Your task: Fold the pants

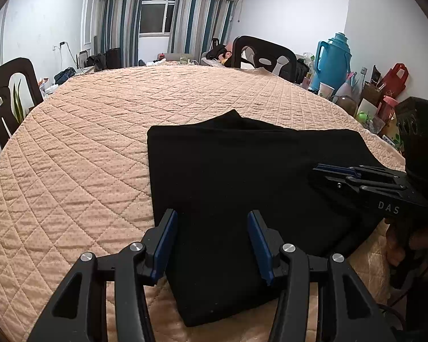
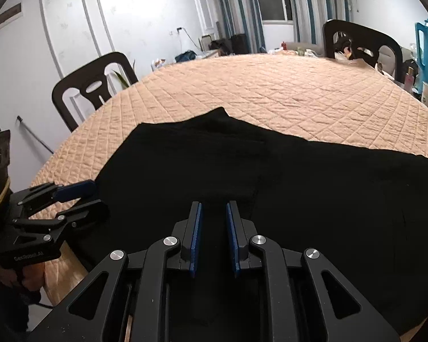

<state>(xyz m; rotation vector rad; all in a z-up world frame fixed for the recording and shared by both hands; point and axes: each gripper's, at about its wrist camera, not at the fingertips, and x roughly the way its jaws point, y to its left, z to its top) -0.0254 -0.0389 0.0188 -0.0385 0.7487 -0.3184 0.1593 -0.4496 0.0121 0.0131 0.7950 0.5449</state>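
Observation:
The black pants [image 1: 251, 188] lie folded into a flat rectangle on the peach quilted table cover [image 1: 105, 131]; they also fill the right wrist view [image 2: 285, 182]. My left gripper [image 1: 212, 219] is open, its jaws wide apart over the near left part of the pants, holding nothing. It also shows at the left of the right wrist view [image 2: 92, 195]. My right gripper [image 2: 213, 213] is open with a narrower gap, just above the near edge of the pants, empty. It also shows at the right of the left wrist view [image 1: 316, 172], resting low over the pants' right side.
Dark chairs stand at the table's left [image 1: 5, 94] and far side [image 1: 265, 54]. A blue thermos jug [image 1: 332, 59], cups and bags crowd the right edge of the table. Curtains and a window are at the back.

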